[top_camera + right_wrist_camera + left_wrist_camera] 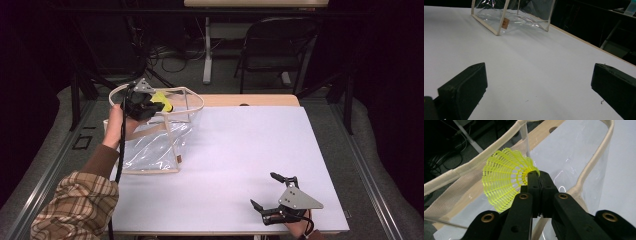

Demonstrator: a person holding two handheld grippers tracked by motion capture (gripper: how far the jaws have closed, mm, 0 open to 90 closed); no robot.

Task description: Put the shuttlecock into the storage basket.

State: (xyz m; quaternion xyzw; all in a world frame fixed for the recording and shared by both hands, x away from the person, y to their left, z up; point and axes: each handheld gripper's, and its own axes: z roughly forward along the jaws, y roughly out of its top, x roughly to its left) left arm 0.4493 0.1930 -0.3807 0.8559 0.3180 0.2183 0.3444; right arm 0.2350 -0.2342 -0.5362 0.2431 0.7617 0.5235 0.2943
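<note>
Room dark; only the work area is lit. White table top [240, 160] fills the middle of the high view, with a pale wood strip [250, 100] showing along its far edge. Grey carpet floor [60, 125] on both sides of the table and beyond it. Black folding chair [275, 45] stands far right of centre, facing away. A second table's white leg [207, 50] stands just left of the chair, its light top [255, 3] at the upper edge. Tangle of dark cables [170, 57] lies on the floor far left of that leg. Dark metal frame posts [75, 95] stand at the left.
</note>
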